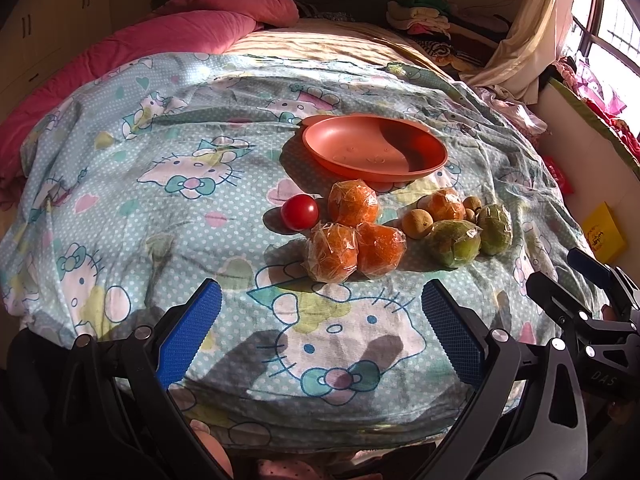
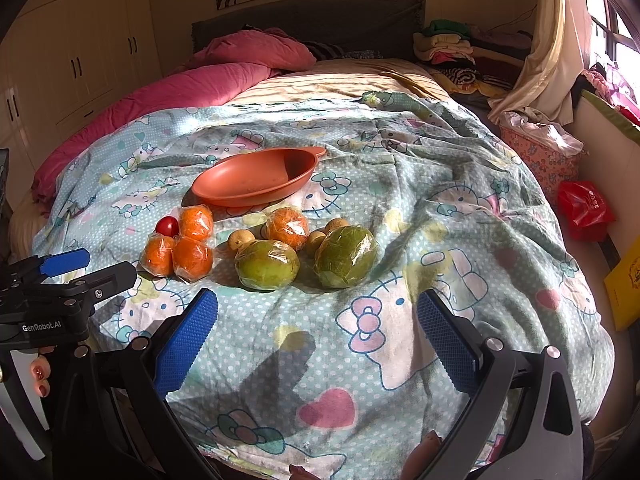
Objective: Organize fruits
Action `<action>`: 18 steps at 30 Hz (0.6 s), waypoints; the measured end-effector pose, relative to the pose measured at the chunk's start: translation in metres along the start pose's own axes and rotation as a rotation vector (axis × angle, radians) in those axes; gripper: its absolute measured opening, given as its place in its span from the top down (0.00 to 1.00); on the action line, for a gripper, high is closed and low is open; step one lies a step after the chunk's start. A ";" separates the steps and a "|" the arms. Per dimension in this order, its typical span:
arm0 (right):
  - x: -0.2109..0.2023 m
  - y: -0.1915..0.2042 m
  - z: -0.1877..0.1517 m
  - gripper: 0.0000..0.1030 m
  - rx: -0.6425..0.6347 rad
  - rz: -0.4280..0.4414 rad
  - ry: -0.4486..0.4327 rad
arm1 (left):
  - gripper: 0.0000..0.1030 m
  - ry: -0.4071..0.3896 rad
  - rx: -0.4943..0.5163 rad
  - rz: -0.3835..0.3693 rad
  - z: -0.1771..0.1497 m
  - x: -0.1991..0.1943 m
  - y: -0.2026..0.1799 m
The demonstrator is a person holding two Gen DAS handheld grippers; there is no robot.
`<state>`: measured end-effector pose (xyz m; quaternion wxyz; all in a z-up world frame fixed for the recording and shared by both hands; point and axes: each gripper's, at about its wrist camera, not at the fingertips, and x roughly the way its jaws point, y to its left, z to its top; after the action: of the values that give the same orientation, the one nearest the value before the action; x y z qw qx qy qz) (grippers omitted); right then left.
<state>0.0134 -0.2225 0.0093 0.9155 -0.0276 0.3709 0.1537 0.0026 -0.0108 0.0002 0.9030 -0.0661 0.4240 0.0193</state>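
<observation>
Fruit, loose on patterned bedsheet (image 2: 400, 200), just in front of empty orange bowl (image 2: 256, 178): three wrapped oranges (image 1: 352, 236) clustered beside red tomato (image 1: 299, 211); fourth orange (image 2: 287, 227), small brown fruits (image 1: 417, 223), two wrapped green fruits (image 2: 267, 265) alongside. Left gripper (image 1: 320, 332) and right gripper (image 2: 318, 336): both level, short of the fruit, jaws wide, holding nothing.

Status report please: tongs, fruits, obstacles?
Left tongs and right tongs open, empty. Fruits on blanket, bowl empty. Nothing blocking.
</observation>
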 end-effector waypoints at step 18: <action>0.011 -0.006 -0.001 0.04 0.006 -0.001 0.014 | 0.08 0.029 -0.004 -0.019 0.004 0.014 0.013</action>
<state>0.0223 -0.2252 0.0008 0.9130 -0.0260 0.3776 0.1521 0.0140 0.0028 -0.0095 0.8969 -0.0720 0.4363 0.0106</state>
